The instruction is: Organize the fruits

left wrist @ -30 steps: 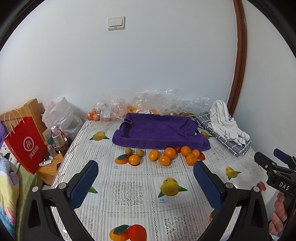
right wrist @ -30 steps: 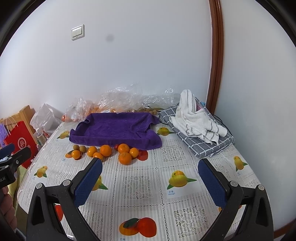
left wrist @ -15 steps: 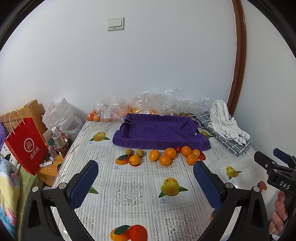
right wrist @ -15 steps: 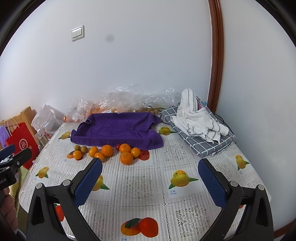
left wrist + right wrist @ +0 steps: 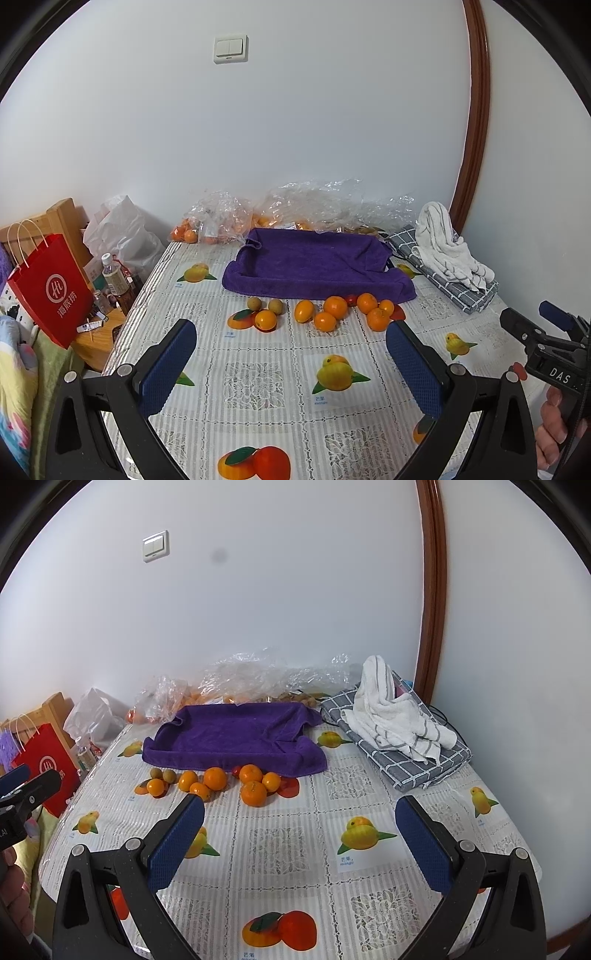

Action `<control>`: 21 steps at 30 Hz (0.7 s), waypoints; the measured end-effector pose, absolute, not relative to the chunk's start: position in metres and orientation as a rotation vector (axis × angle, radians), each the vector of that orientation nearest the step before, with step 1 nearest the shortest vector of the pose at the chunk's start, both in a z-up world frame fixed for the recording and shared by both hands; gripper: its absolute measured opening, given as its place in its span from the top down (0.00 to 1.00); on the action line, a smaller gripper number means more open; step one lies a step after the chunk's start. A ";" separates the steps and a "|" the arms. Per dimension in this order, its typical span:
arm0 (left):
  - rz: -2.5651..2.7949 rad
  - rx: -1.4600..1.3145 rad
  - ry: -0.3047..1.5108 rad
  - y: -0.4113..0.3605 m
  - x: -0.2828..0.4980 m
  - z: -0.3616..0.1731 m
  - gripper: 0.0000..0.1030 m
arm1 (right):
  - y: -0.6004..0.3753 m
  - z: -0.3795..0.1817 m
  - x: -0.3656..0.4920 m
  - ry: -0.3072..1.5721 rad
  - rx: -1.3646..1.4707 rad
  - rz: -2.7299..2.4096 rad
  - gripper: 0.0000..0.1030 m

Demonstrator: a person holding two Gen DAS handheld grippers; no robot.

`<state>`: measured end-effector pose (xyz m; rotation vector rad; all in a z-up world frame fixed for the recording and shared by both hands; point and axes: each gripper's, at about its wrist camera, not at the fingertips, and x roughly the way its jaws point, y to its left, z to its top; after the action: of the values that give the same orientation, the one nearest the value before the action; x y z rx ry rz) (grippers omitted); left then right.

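Note:
Several small oranges [image 5: 335, 307] [image 5: 215, 778] lie in a row on the fruit-print tablecloth, just in front of a purple towel [image 5: 314, 262] [image 5: 236, 740] folded up like a tray. Two small brown-green round fruits [image 5: 255, 304] [image 5: 162, 774] lie at the row's left end. My left gripper [image 5: 291, 363] is open and empty, well short of the fruit. My right gripper [image 5: 301, 843] is open and empty, also short of the fruit. The right gripper shows at the right edge of the left wrist view [image 5: 546, 343]; the left gripper shows at the left edge of the right wrist view [image 5: 22, 797].
Crumpled clear plastic bags [image 5: 306, 206] holding more oranges lie against the wall behind the towel. A white striped towel [image 5: 395, 716] sits on a grey checked cloth [image 5: 413, 764] at the right. A red paper bag [image 5: 50, 290], bottles [image 5: 114, 277] and a wooden stand are off the table's left edge.
Both grippers have drifted back and up slightly; the fruit sits a little lower in the right wrist view. Nothing was picked up or moved.

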<state>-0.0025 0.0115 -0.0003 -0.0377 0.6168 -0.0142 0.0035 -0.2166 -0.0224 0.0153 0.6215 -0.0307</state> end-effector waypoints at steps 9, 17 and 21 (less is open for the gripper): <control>-0.009 -0.035 0.607 0.014 -0.004 0.006 0.00 | -0.211 -0.019 0.003 0.623 0.011 -0.017 0.01; -0.001 -0.067 0.619 0.027 -0.003 0.006 0.00 | -0.202 -0.022 0.006 0.639 -0.003 -0.015 0.01; 0.008 -0.065 0.616 0.029 -0.003 0.006 0.00 | -0.200 -0.023 0.007 0.640 -0.011 -0.019 0.01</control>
<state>-0.0026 0.0288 0.0062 -0.0651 0.6158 0.0083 0.0070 -0.2003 -0.0231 -0.0105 0.6400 -0.0195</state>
